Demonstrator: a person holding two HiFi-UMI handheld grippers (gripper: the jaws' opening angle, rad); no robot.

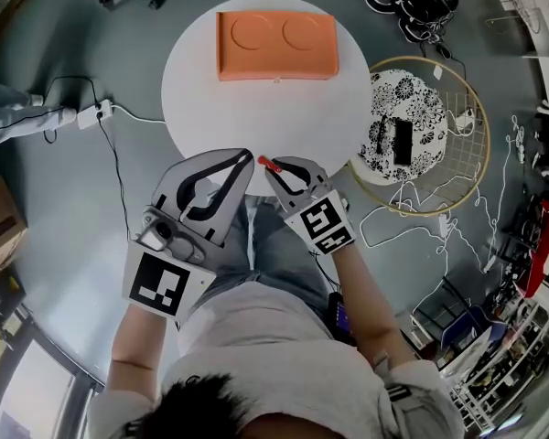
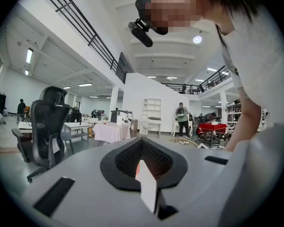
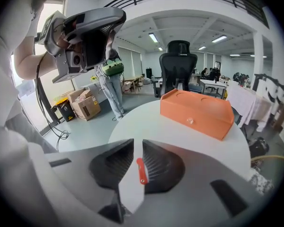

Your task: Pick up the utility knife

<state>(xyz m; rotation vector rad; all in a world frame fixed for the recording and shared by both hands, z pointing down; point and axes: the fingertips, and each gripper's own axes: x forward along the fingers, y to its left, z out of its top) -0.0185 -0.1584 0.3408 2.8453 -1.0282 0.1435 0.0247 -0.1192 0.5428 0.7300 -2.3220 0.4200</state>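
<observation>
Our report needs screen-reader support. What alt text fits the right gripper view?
The right claw grips a slim red knife over a round white table. An orange box sits on the table's far side, with a black chair behind it.

Utility knife (image 3: 141, 170): slim, red, seen edge-on. Held between the narrow-set jaws of the right gripper (image 3: 137, 148), lying along the right-hand jaw's ribbed pad. Red tip (image 1: 265, 163) pokes past the jaw ends, over the near rim of the white round table (image 1: 256, 108)
</observation>
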